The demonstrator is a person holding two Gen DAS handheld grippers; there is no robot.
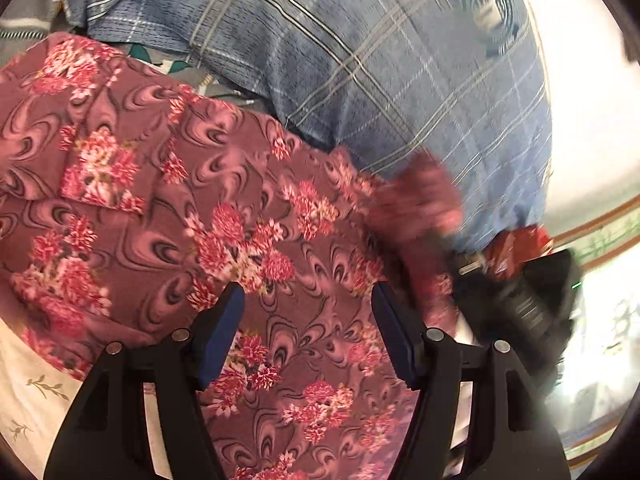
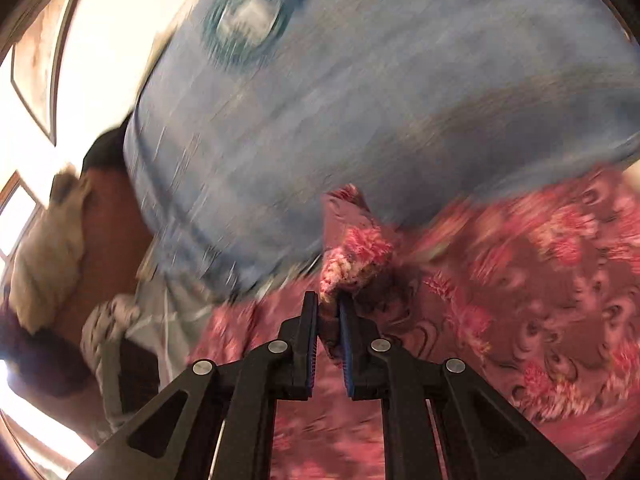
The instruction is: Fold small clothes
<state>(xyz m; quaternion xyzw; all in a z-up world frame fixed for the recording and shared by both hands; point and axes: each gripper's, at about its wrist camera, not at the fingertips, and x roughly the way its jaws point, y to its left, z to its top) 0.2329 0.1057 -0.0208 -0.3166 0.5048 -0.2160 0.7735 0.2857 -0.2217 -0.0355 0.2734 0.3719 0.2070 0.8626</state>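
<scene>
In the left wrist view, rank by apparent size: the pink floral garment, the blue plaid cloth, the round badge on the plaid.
1. pink floral garment, though nearness to the camera inflates it
2. blue plaid cloth, fairly close behind
3. round badge

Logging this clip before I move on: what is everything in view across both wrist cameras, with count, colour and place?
floral garment: one, maroon-pink with red flowers, spread below both grippers; one edge pinched up at the right.
plaid garment: one, blue with pale check lines and a round badge, beyond the floral one.
grey printed cloth: one, grey with green shapes, showing between the two garments.
white sheet: one, white with small leaf sprigs, under the floral garment, lower left of the left view.
left gripper: one, black with blue pads, open above the floral garment, holding nothing.
right gripper: one, black with blue pads, shut on a floral garment edge; blurred.
</scene>
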